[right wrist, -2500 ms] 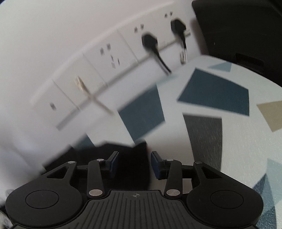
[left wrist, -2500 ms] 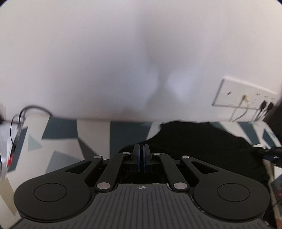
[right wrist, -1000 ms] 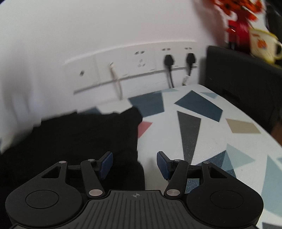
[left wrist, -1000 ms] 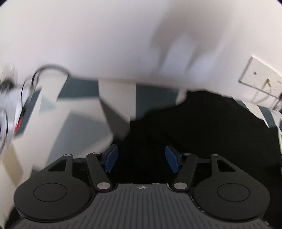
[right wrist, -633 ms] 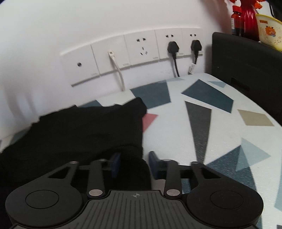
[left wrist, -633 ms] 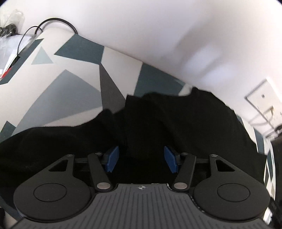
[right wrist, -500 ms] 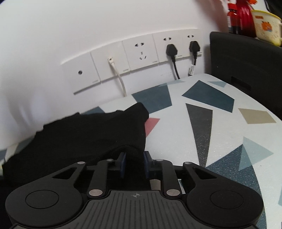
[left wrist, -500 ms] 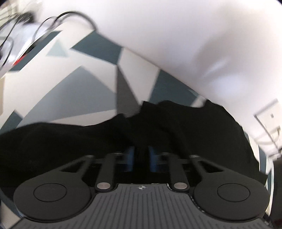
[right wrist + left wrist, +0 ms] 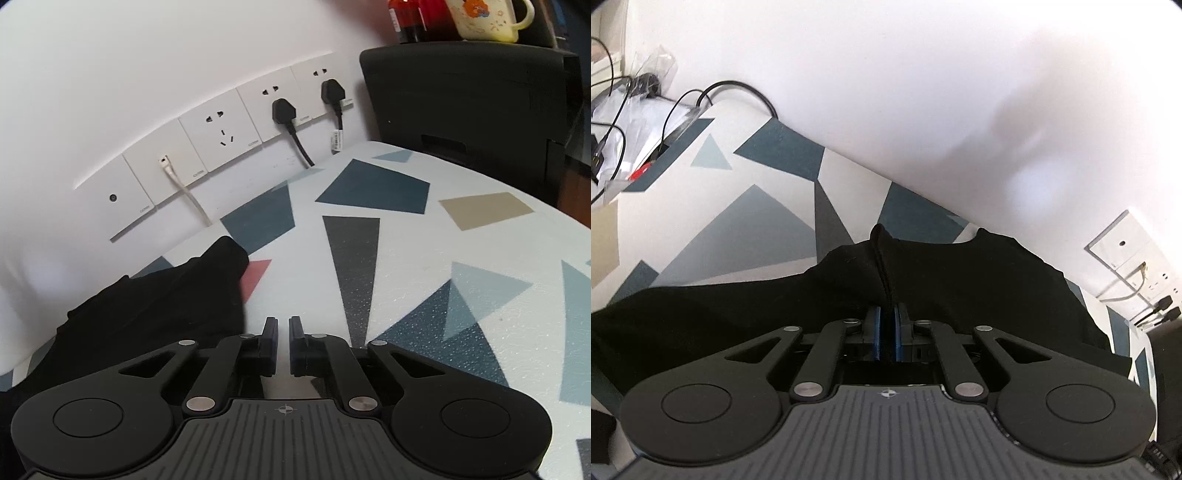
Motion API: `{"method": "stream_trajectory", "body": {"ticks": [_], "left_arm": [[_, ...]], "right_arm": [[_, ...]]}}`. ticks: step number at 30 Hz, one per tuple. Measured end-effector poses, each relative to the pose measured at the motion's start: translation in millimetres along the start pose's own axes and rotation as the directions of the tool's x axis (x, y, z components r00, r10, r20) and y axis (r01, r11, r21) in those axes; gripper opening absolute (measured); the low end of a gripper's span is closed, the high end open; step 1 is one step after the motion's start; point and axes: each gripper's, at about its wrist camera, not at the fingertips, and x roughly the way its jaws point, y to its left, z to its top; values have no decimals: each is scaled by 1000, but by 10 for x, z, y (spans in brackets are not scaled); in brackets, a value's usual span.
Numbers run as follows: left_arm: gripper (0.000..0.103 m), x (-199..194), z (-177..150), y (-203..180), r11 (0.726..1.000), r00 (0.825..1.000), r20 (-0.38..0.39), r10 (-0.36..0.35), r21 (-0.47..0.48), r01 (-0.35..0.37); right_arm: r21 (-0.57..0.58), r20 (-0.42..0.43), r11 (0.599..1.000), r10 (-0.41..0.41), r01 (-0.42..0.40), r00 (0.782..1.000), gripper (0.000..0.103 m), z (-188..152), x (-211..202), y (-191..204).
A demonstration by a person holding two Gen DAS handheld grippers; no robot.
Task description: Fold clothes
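— Left wrist view: what have I got?

— My left hand-held gripper [image 9: 886, 325] has just clamped a raised ridge of the black garment [image 9: 979, 288], which lies on the patterned desk [image 9: 746, 218].

— And the right?

— My right hand-held gripper [image 9: 283, 334] has eased slightly apart, nothing between its fingers; cloth sits just left. It's soft, light, floppy: pinch edges.

Black garment [image 9: 960, 288], plain, no print. Tabletop [image 9: 424, 266] white with scattered triangles and shards: dark teal, pale blue, charcoal, tan, one pink. Wall [image 9: 886, 74] plain white. Socket plates [image 9: 221, 133] white, plugs [image 9: 283, 110] black, one cable [image 9: 192, 199] off-white. Mug [image 9: 484, 18] cream with orange print. Gripper pads [image 9: 876, 334] blue, bodies black.
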Motion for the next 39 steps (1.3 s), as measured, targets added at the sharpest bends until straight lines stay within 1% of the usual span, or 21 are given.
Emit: {"method": "stream_trajectory", "body": {"ticks": [3, 4, 5, 6, 8, 9, 10, 11, 12, 13, 14, 15, 17, 19, 21, 23, 24, 26, 34, 36, 39], "left_arm": [[9, 155, 45, 33, 1000, 999, -26, 23, 9, -22], [14, 246, 59, 1, 997, 998, -35, 53, 59, -51], [22, 333, 55, -36, 988, 993, -47, 109, 114, -103], [25, 354, 40, -26, 989, 991, -73, 113, 100, -106], [31, 353, 6, 26, 997, 988, -135, 80, 23, -78], [34, 317, -9, 66, 998, 986, -163, 45, -35, -51], [44, 255, -34, 138, 989, 982, -187, 8, -140, -35], [49, 189, -62, 219, 966, 978, -205, -28, -257, -26], [49, 140, -94, 280, 938, 977, -201, -70, -347, -5], [49, 116, -118, 306, 918, 976, -190, -103, -396, 20], [49, 127, -114, 290, 918, 976, -187, -114, -395, 32], [49, 152, -99, 261, 929, 977, -186, -107, -370, 31], [49, 196, -72, 247, 936, 984, -158, -83, -352, 22], [49, 267, -43, 269, 932, 990, -124, -66, -361, 17], [45, 361, -21, 264, 934, 991, -128, -40, -357, -9], [20, 400, -12, 252, 935, 991, -129, -28, -353, -19], [16, 377, -12, 233, 938, 992, -121, -18, -345, -25], [10, 297, -11, 215, 947, 995, -100, -12, -321, -21], [9, -68, 34, 247, 942, 997, -53, -51, -335, 31], [9, -54, 49, 247, 952, 998, -50, -44, -305, 26], [10, 184, -25, 299, 966, 994, -110, -1, -257, -27]], "right_arm": [[-47, -3, 999, 24, -24, 1000, 44, -28, -24, 90], [-72, -5, 997, 35, -35, 999, 46, -50, -19, 134], [-100, -8, 994, 45, -46, 999, 46, -76, -9, 180], [-131, -13, 990, 44, -45, 999, 46, -103, 10, 230], [-197, -18, 980, 34, -36, 999, 46, -147, 61, 329], [-225, -16, 974, 35, -38, 999, 46, -163, 81, 369], [-238, -13, 970, 40, -42, 999, 46, -167, 94, 390], [-243, -11, 969, 46, -47, 999, 45, -166, 104, 400], [-228, -11, 972, 59, -60, 998, 43, -154, 110, 386], [-190, -7, 979, 72, -72, 997, 41, -136, 108, 344], [-159, -1, 984, 76, -75, 997, 34, -124, 104, 308], [-136, 6, 988, 76, -74, 997, 25, -117, 98, 278], [-106, 16, 992, 77, -74, 997, 20, -109, 88, 241], [-109, 17, 991, 80, -78, 997, 20, -115, 79, 245], [-115, 19, 990, 83, -81, 996, 24, -120, 71, 254], [-126, 24, 988, 87, -84, 996, 23, -123, 66, 274], [-132, 26, 988, 89, -85, 996, 17, -124, 63, 284], [-132, 33, 987, 98, -92, 995, 10, -115, 51, 286], [-73, 84, 990, 126, -120, 988, 6, -87, -117, 238], [-52, 96, 992, 120, -115, 988, 6, -82, -146, 209], [-23, 51, 996, 84, -83, 995, 6, -123, -58, 127]]}}
